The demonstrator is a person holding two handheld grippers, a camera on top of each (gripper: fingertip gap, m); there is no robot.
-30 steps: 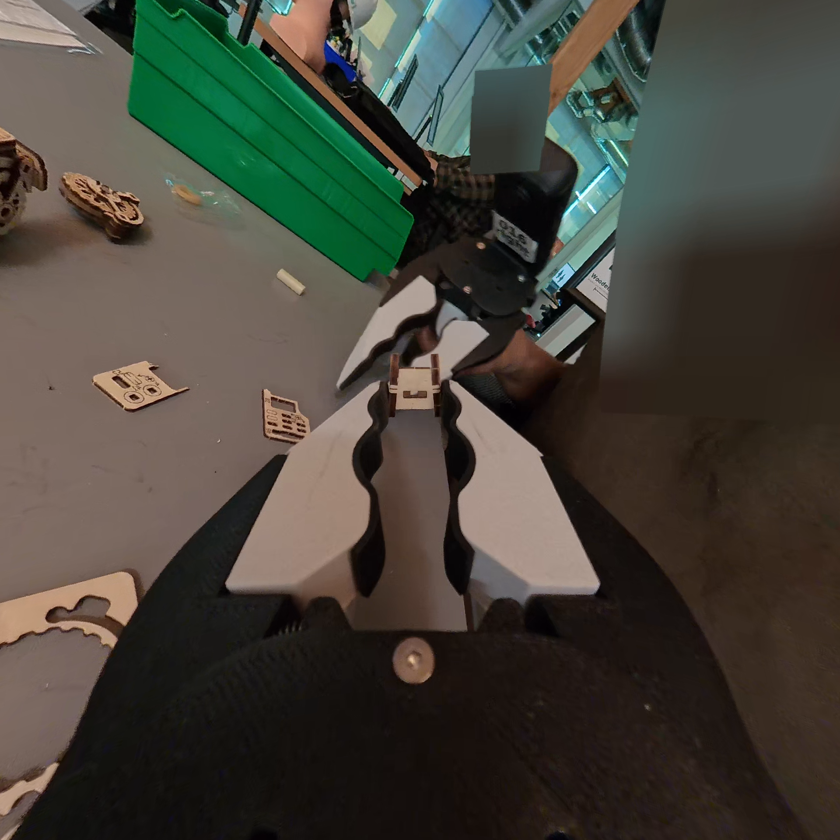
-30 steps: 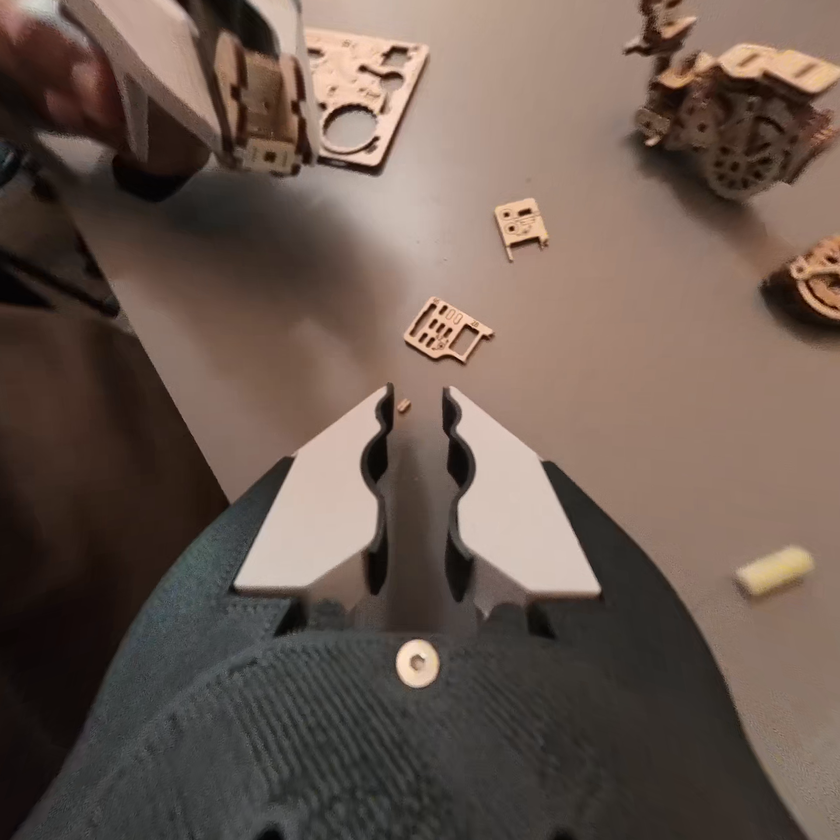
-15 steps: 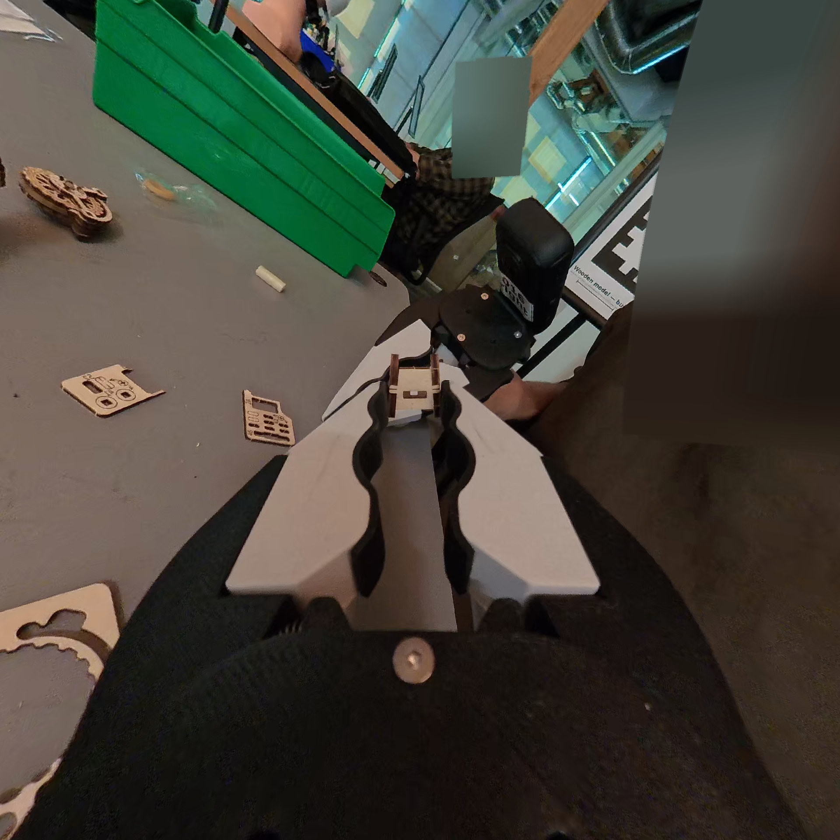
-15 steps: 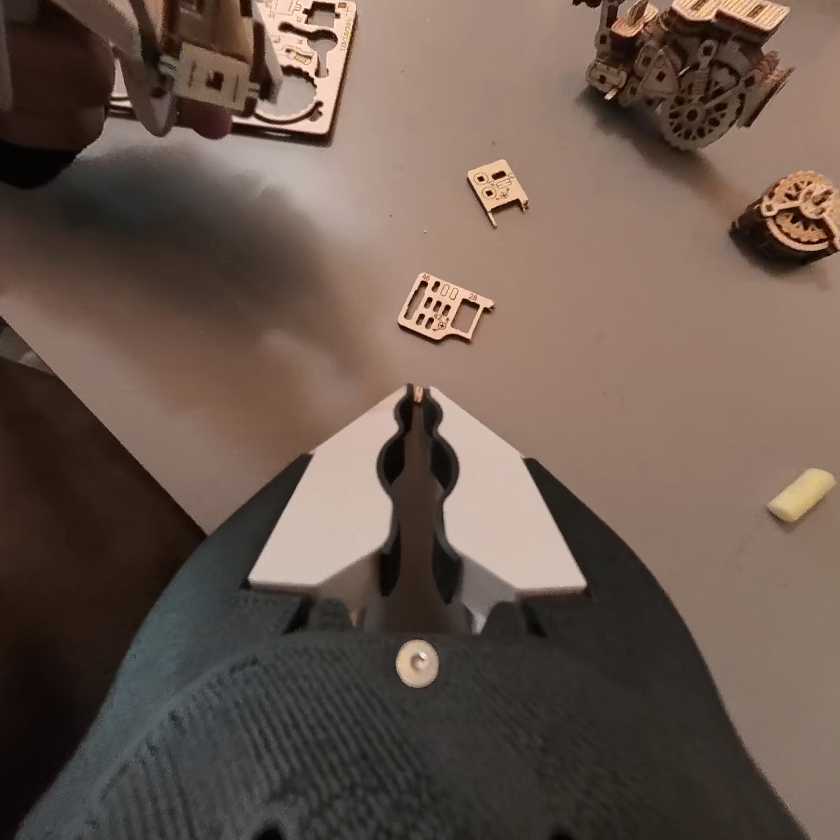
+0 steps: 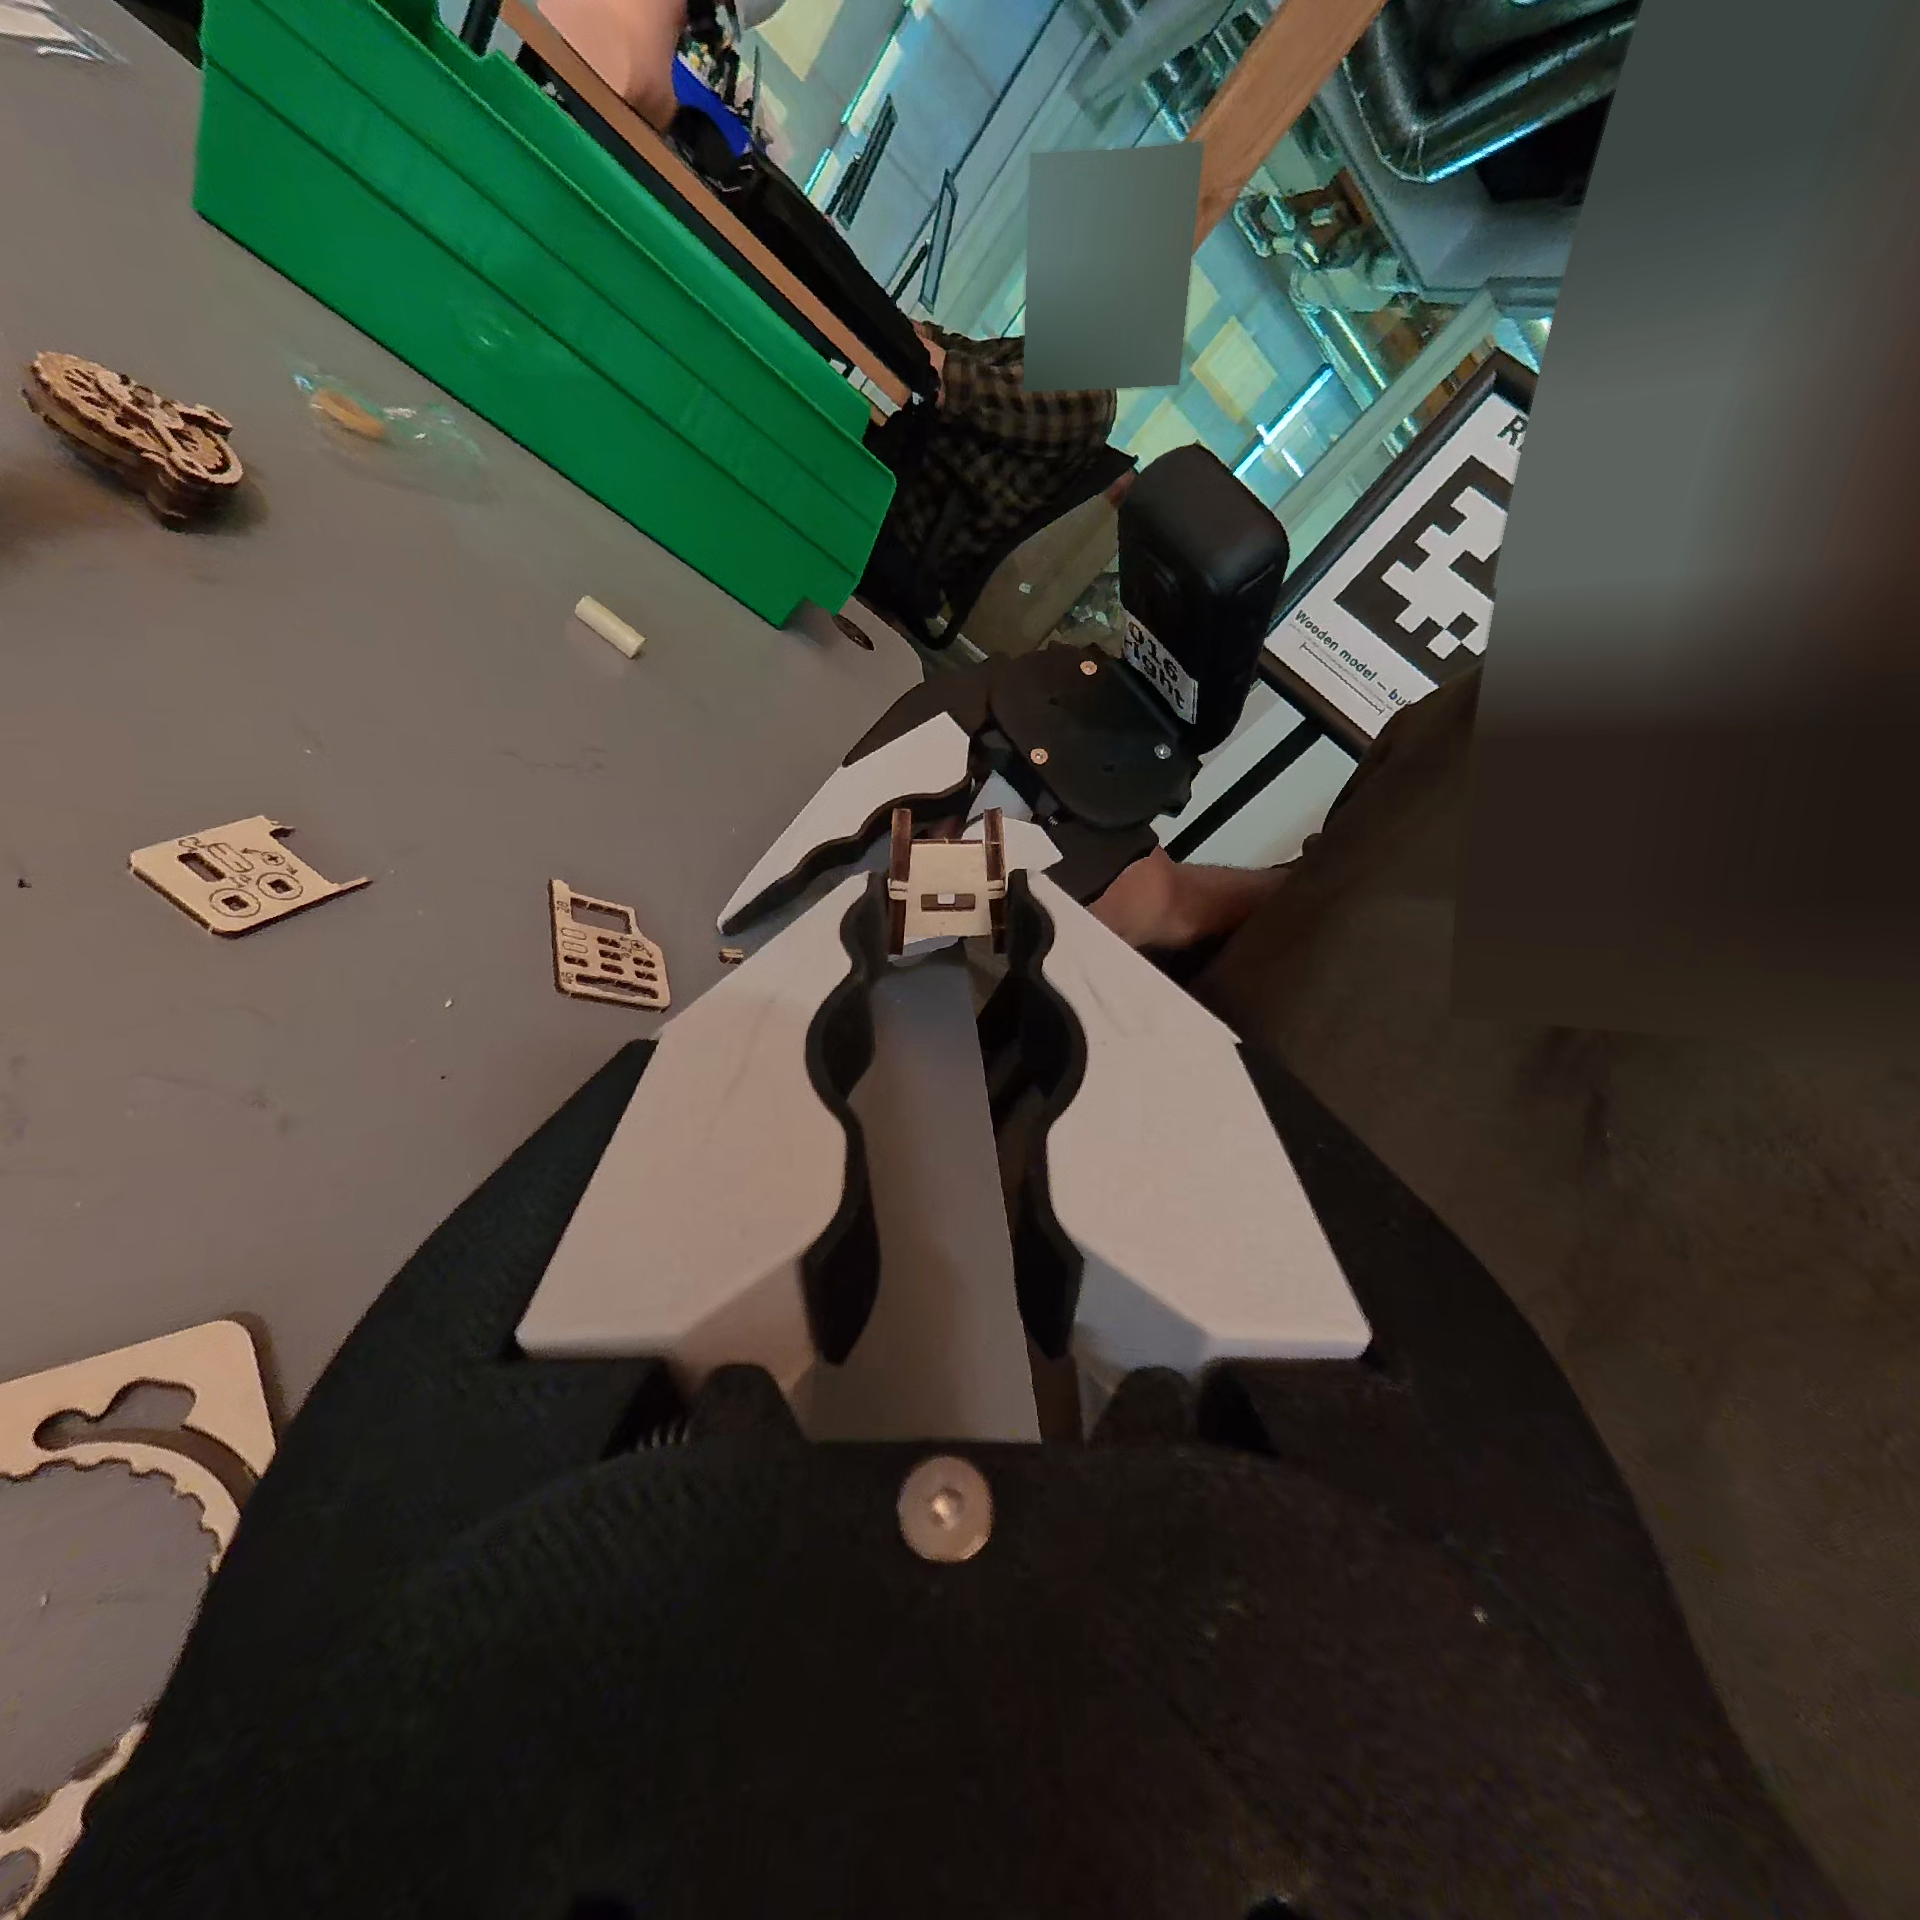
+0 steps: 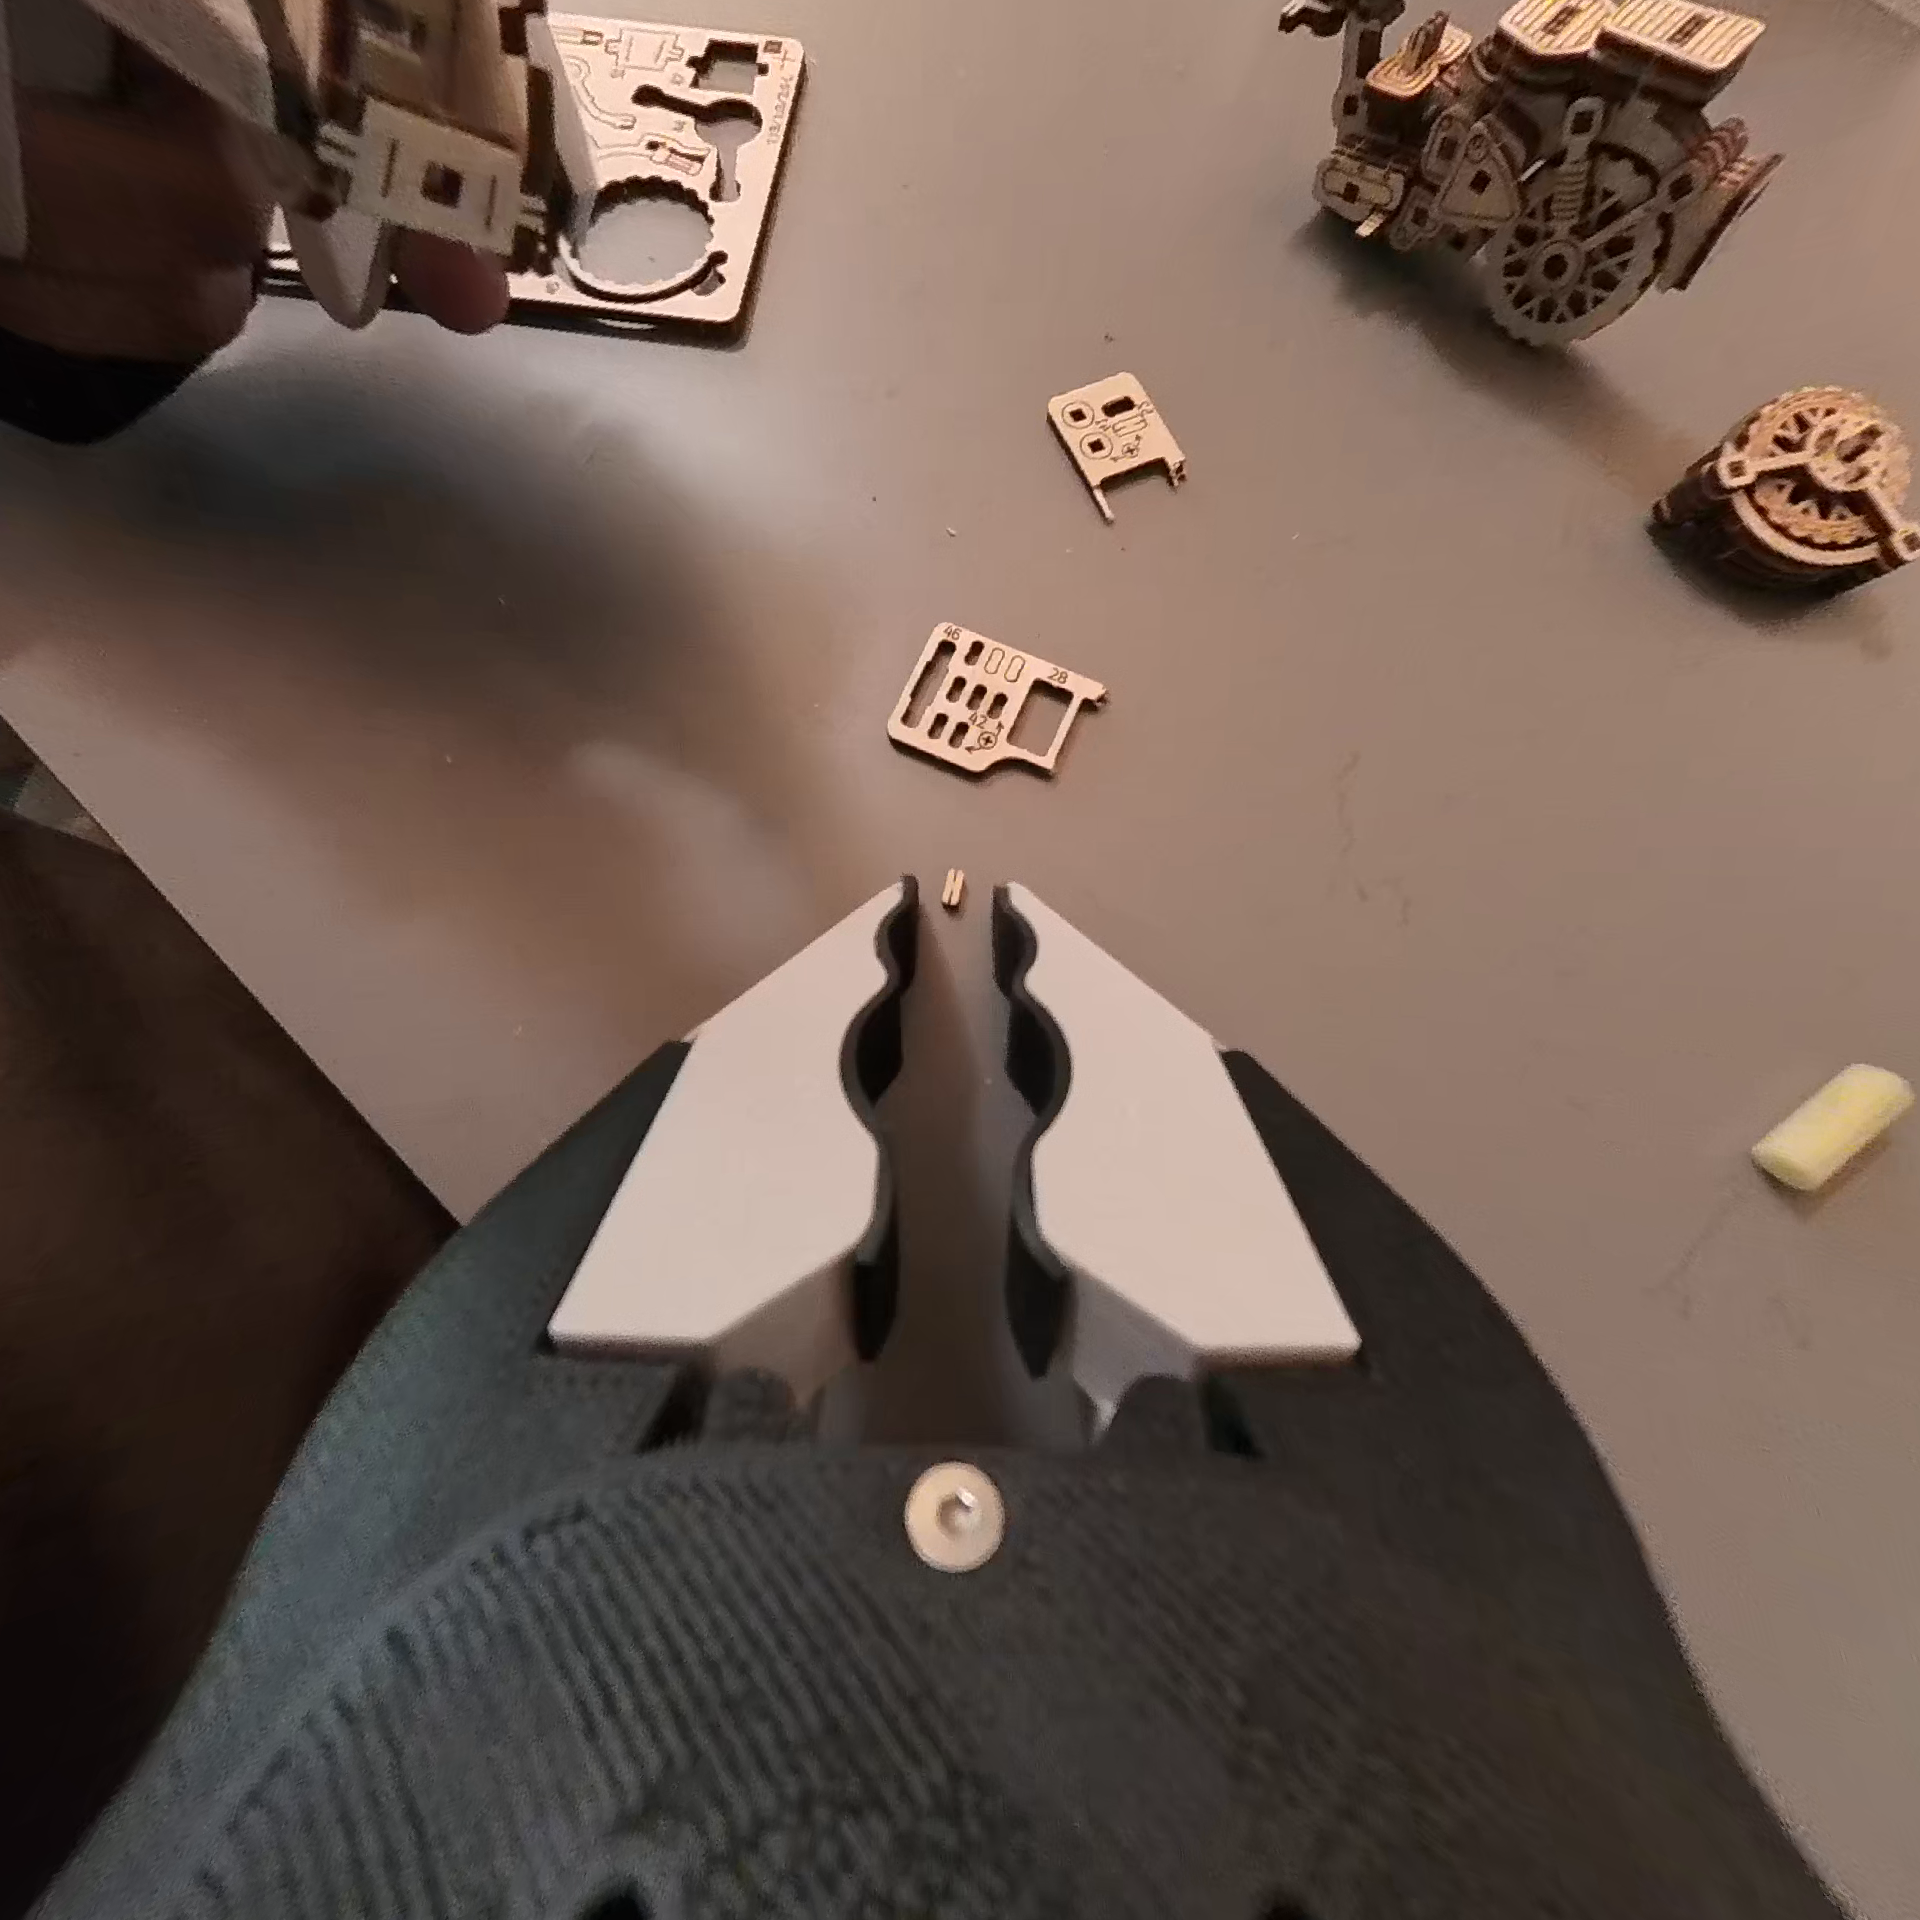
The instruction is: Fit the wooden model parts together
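My left gripper (image 5: 943, 883) is shut on a small box-like wooden assembly (image 5: 943, 902) and holds it above the table's edge. It also shows at the top left of the right wrist view, with the assembly (image 6: 416, 187) in it. My right gripper (image 6: 954, 888) is slightly open, low over the grey table (image 6: 1351, 831). A tiny wooden peg (image 6: 951, 891) lies on the table between its tips, touching neither. In the left wrist view one of the right gripper's fingers (image 5: 821, 831) reaches down beside the peg (image 5: 730, 956).
Two small cut-out wooden frets (image 6: 992, 707) (image 6: 1117, 436) lie ahead of the right gripper. A larger punched sheet (image 6: 665, 208), a built wooden model (image 6: 1538, 177), a gear unit (image 6: 1787, 488) and a pale stick (image 6: 1834, 1138) are farther off. A green bin (image 5: 540, 281) stands at the back. The grippers' ends are close to 11 centimeters from one another. From the right gripper's tips to the pale stick (image 6: 1834, 1138) is close to 15 centimeters.
The right gripper was open, shut around the tiny peg half a second ago, and has now opened a little, with the peg on the table. The left gripper keeps its hold.
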